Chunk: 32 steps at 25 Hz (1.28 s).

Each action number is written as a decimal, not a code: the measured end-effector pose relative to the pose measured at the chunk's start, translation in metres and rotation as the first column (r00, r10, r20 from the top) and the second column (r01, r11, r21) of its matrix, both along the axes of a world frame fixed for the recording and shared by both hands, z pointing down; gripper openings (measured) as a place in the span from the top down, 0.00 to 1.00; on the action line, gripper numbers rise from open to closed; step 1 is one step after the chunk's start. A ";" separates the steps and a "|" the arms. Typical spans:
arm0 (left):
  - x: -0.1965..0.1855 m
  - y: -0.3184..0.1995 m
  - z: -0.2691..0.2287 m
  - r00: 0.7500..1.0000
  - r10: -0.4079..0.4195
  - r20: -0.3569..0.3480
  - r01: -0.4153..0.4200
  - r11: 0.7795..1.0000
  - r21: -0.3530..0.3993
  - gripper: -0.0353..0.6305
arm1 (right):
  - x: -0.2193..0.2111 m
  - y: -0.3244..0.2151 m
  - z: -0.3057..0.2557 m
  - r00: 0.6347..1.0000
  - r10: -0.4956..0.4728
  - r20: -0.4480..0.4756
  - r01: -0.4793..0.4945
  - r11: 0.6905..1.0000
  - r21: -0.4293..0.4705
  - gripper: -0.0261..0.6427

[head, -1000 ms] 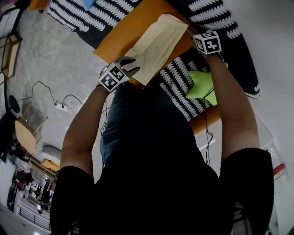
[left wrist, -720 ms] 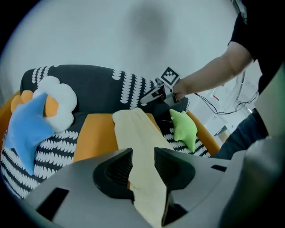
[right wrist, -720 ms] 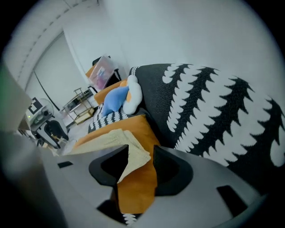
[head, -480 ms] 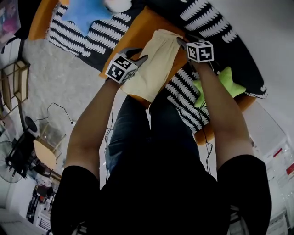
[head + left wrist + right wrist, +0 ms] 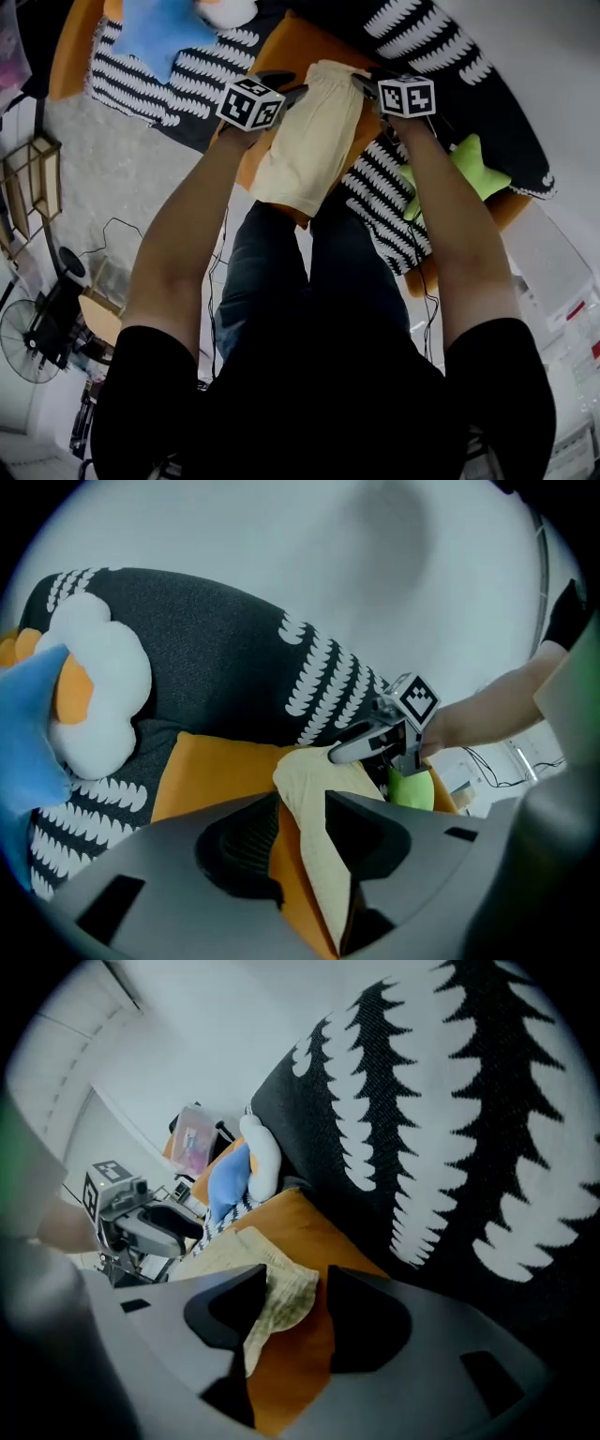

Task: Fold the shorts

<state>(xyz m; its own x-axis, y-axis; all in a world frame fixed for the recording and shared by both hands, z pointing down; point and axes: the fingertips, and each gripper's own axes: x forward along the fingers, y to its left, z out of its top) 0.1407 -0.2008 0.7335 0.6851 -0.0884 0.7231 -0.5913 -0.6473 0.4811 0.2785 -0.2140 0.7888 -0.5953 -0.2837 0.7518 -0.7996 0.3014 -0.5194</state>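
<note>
Cream shorts lie flat on an orange cushion, waistband at the far end. My left gripper is at the waistband's left corner. In the left gripper view the cloth's edge runs between its jaws, with a strip of orange showing beside it, so the gripper is open. My right gripper is at the waistband's right corner. Its jaws have just been opening. The gathered corner lies between them, unpressed.
A black sofa cover with white markings surrounds the cushion. A blue star pillow lies at the far left, a green one at the right, and a white flower cushion beside the blue. Cables run over the grey floor.
My left gripper has travelled along the shorts' left edge from the near hem end to the waistband. The right gripper stayed at the waistband's right corner and rolled.
</note>
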 end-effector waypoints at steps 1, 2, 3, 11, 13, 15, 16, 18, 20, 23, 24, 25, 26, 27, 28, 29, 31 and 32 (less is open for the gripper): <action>0.002 -0.006 0.003 1.000 -0.009 -0.002 0.009 1.000 -0.009 0.69 | -0.002 0.000 0.002 1.000 0.002 0.009 -0.002 1.000 -0.011 0.64; 0.004 -0.011 0.007 1.000 -0.020 -0.004 0.020 1.000 -0.020 0.68 | -0.003 0.000 0.004 1.000 0.007 0.015 -0.007 1.000 -0.021 0.64; 0.008 -0.016 0.010 0.999 -0.033 -0.007 0.032 0.999 -0.036 0.67 | -0.004 0.001 0.005 1.000 0.014 0.017 -0.014 0.999 -0.030 0.64; 0.031 -0.017 0.046 0.995 -0.102 -0.019 0.097 0.977 -0.190 0.68 | -0.009 0.003 0.008 0.995 0.070 0.065 -0.064 0.995 -0.078 0.72; 0.032 -0.012 0.050 0.995 -0.097 -0.009 0.094 0.974 -0.204 0.73 | -0.010 0.006 0.006 0.994 0.070 0.083 -0.063 0.994 -0.088 0.78; 0.032 -0.012 0.053 0.995 -0.103 -0.002 0.100 0.971 -0.218 0.77 | -0.010 0.007 0.006 0.991 0.081 0.106 -0.069 0.992 -0.110 0.81; 0.032 -0.014 0.053 0.994 -0.107 -0.004 0.104 0.969 -0.223 0.79 | -0.011 0.007 0.006 0.989 0.091 0.120 -0.076 0.989 -0.123 0.83; 0.032 -0.017 0.049 0.994 -0.107 -0.010 0.102 0.971 -0.218 0.83 | -0.013 0.006 0.002 0.984 0.110 0.141 -0.090 0.986 -0.140 0.84; 0.034 -0.019 0.042 0.996 -0.089 -0.013 0.085 0.977 -0.196 0.85 | -0.012 0.005 -0.004 0.983 0.112 0.143 -0.092 0.986 -0.137 0.84; 0.033 -0.024 0.034 0.998 -0.068 -0.010 0.065 0.986 -0.156 0.86 | -0.013 0.000 -0.015 0.984 0.098 0.147 -0.081 0.990 -0.116 0.85; 0.032 -0.027 0.032 0.998 -0.065 -0.010 0.063 0.988 -0.144 0.86 | -0.013 -0.002 -0.019 0.984 0.091 0.151 -0.076 0.992 -0.105 0.85; 0.033 -0.029 0.029 0.998 -0.063 -0.012 0.061 0.989 -0.134 0.87 | -0.013 -0.005 -0.025 0.985 0.083 0.153 -0.070 0.993 -0.091 0.85; 0.034 -0.032 0.025 0.998 -0.060 -0.017 0.057 0.991 -0.123 0.87 | -0.011 -0.007 -0.031 0.985 0.075 0.153 -0.064 0.995 -0.073 0.85; 0.036 -0.035 0.021 0.998 -0.054 -0.024 0.051 0.993 -0.109 0.87 | -0.009 -0.010 -0.037 0.986 0.066 0.153 -0.059 0.997 -0.052 0.85; 0.037 -0.038 0.015 0.999 -0.045 -0.030 0.042 0.995 -0.093 0.87 | -0.009 -0.012 -0.045 0.986 0.058 0.154 -0.054 0.998 -0.029 0.85; 0.037 -0.041 0.009 0.999 -0.035 -0.038 0.032 0.997 -0.073 0.87 | -0.009 -0.014 -0.054 0.986 0.049 0.159 -0.049 0.999 -0.004 0.85; 0.034 -0.045 -0.007 0.998 -0.012 -0.061 0.010 1.000 -0.029 0.87 | -0.012 -0.016 -0.070 0.985 0.029 0.169 -0.036 0.998 0.041 0.85; 0.032 -0.044 -0.016 0.997 0.002 -0.078 -0.003 1.000 -0.009 0.87 | -0.013 -0.013 -0.076 0.985 0.016 0.171 -0.026 0.998 0.060 0.85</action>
